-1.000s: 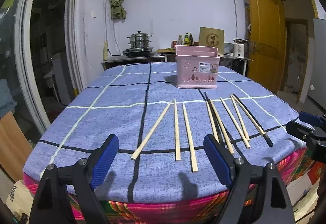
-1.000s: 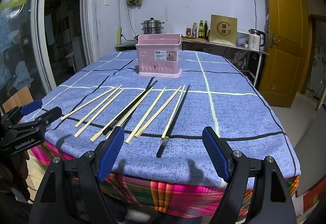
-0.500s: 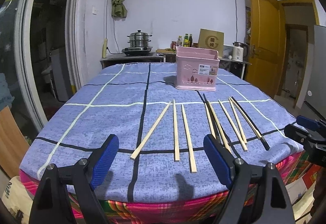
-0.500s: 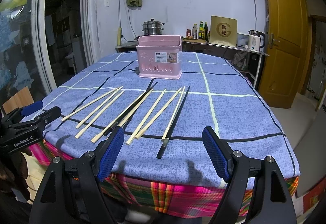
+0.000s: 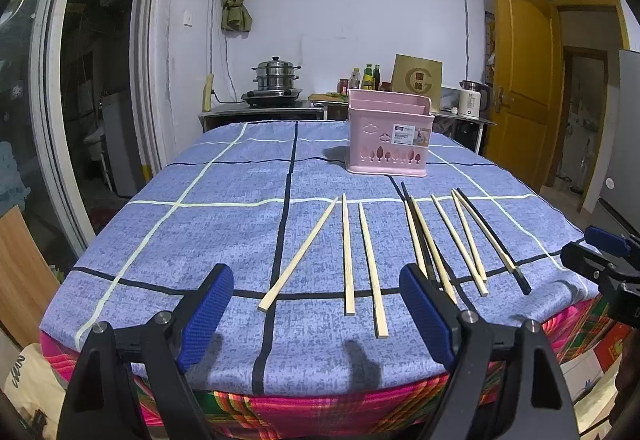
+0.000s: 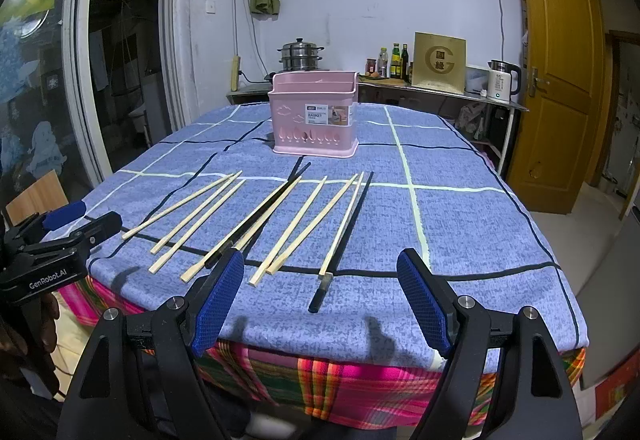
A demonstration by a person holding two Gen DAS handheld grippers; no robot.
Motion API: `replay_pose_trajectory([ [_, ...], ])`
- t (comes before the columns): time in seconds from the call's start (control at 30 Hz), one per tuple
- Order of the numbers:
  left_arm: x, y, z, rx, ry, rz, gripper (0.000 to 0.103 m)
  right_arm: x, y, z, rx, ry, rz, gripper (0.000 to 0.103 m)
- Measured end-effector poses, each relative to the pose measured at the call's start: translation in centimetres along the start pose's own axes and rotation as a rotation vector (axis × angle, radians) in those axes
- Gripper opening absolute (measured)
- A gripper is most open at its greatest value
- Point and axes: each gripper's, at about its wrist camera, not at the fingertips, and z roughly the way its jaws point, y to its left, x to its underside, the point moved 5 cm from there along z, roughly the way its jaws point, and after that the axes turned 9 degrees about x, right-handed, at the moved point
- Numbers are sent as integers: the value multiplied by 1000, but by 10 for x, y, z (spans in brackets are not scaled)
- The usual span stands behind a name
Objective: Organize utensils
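Observation:
Several wooden chopsticks (image 5: 347, 252) and two black ones (image 5: 494, 240) lie side by side on the blue checked tablecloth (image 5: 224, 240). They also show in the right wrist view, wooden (image 6: 292, 230) and black (image 6: 344, 240). A pink utensil basket (image 5: 389, 138) stands upright behind them, also in the right wrist view (image 6: 314, 116). My left gripper (image 5: 316, 310) is open and empty at the table's near edge, facing the left chopsticks. My right gripper (image 6: 320, 298) is open and empty at the near edge, just before the black chopstick's end.
A counter behind the table holds a steel pot (image 5: 276, 78), bottles (image 5: 370, 76), a brown box (image 5: 418, 80) and a white kettle (image 5: 472, 100). A yellow door (image 5: 520, 80) stands at the right. The cloth hangs over the table edge (image 6: 360, 372).
Both grippers have risen slightly and edged toward the table; the chopsticks and basket have not moved. Both stay open.

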Motion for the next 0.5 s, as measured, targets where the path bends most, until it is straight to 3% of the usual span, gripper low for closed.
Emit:
replay_pose_trajectory([
  [0.5, 1, -5, 3, 26, 9, 14, 81, -1, 0, -1, 0, 2, 1, 79],
])
